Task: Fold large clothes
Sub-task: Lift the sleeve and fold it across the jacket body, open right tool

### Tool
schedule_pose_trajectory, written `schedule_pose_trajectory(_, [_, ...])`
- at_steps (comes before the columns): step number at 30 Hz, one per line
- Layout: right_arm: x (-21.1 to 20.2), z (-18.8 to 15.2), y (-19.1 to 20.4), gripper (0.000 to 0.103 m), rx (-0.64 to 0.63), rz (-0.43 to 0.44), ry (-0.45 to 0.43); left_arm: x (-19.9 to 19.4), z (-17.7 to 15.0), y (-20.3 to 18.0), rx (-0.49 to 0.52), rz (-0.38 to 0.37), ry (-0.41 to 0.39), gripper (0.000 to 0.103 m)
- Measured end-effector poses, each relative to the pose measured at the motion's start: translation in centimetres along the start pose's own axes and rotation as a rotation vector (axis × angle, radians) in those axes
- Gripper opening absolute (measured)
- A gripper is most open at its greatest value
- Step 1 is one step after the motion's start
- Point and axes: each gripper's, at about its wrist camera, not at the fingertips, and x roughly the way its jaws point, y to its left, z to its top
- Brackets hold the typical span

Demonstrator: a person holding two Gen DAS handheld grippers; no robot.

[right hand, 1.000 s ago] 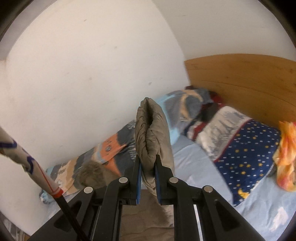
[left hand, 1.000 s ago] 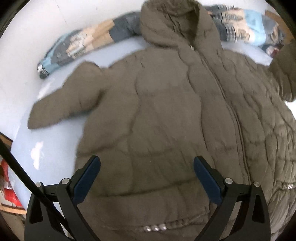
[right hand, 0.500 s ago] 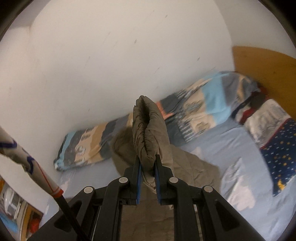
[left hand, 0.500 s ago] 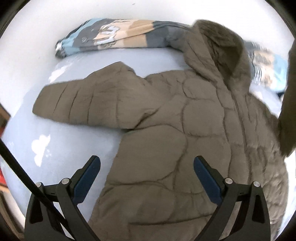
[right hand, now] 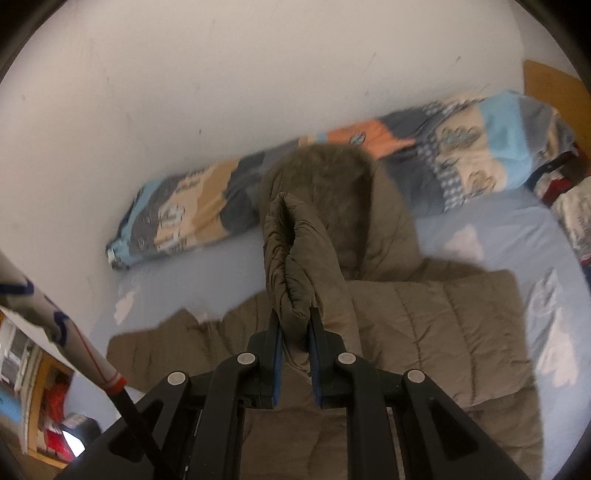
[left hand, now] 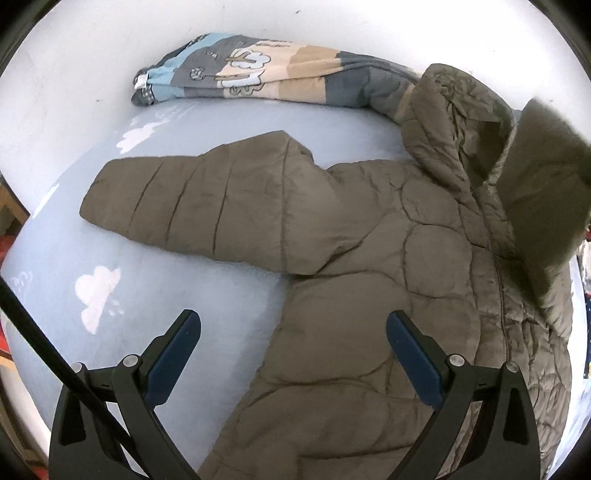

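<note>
An olive-brown quilted hooded jacket (left hand: 388, 280) lies front up on a light blue bed sheet (left hand: 184, 273). Its left sleeve (left hand: 207, 199) stretches out flat to the left. My left gripper (left hand: 293, 339) is open and empty, above the jacket's left side near the armpit. My right gripper (right hand: 295, 325) is shut on the cuff of the other sleeve (right hand: 291, 258) and holds it up above the jacket's chest (right hand: 424, 325). That lifted sleeve shows at the right edge of the left wrist view (left hand: 543, 206). The hood (right hand: 325, 184) lies towards the wall.
A rolled patchwork blanket (left hand: 266, 74) lies along the white wall (left hand: 332, 22) behind the hood. It also shows in the right wrist view (right hand: 461, 147). A wooden headboard (right hand: 550, 81) and more bedding are at far right. The bed's edge (left hand: 14, 280) is at left.
The right gripper has carried the held sleeve over the jacket's body and tilted down. The left gripper has moved left, so the flat left sleeve lies nearer the view's middle.
</note>
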Motion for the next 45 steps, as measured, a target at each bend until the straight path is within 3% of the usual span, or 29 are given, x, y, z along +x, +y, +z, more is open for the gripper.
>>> schedule_pose_trajectory(8, [6.9, -3.3, 0.3, 0.014, 0.020, 0.012, 0.091, 0.6, 0.2, -0.3, 0.004, 0.002, 0.007, 0.100])
schedule_pose_trajectory(17, [10.3, -5.5, 1.1, 0.017, 0.023, 0.056, 0.147, 1.0, 0.2, -0.9, 0.017, 0.004, 0.013, 0.100])
schedule_pose_trajectory(19, [10.3, -5.6, 1.3, 0.027, 0.007, 0.073, 0.155, 1.1, 0.2, -1.2, 0.022, 0.006, 0.012, 0.100])
schedule_pose_trajectory(21, [10.1, -5.7, 1.4, 0.052, -0.010, 0.109, 0.175, 1.1, 0.2, -1.5, 0.024, 0.007, 0.011, 0.100])
schedule_pose_trajectory(25, [8.4, -5.9, 1.6, 0.054, -0.081, 0.143, 0.174, 1.3, 0.1, -1.9, 0.028, 0.005, 0.012, 0.100])
schedule_pose_trajectory(28, [6.0, -5.2, -0.3, 0.054, -0.057, 0.134, 0.106, 1.2, 0.0, -2.2, 0.039, 0.010, 0.007, 0.100])
schedule_pose_trajectory(29, [5.4, -4.8, -1.5, 0.054, -0.030, 0.113, 0.082, 1.3, 0.0, -2.4, 0.042, 0.012, 0.007, 0.100])
schedule_pose_trajectory(33, [4.0, -3.3, -8.4, 0.054, 0.075, -0.123, 0.034, 1.4, -0.3, -2.8, 0.055, 0.014, 0.006, 0.100])
schedule_pose_trajectory(35, [4.3, -3.3, -12.4, 0.054, 0.112, -0.298, 0.064, 1.5, -0.4, -3.2, 0.062, 0.017, 0.005, 0.100])
schedule_pose_trajectory(41, [8.2, -6.7, -18.3, 0.054, 0.222, -0.322, 0.262, 2.3, -0.3, -3.3, 0.058, 0.023, 0.021, 0.100])
schedule_pose_trajectory(45, [7.3, -6.4, -16.2, 0.054, 0.179, -0.414, 0.205, 2.3, -0.3, -2.9, 0.046, 0.025, 0.020, 0.100])
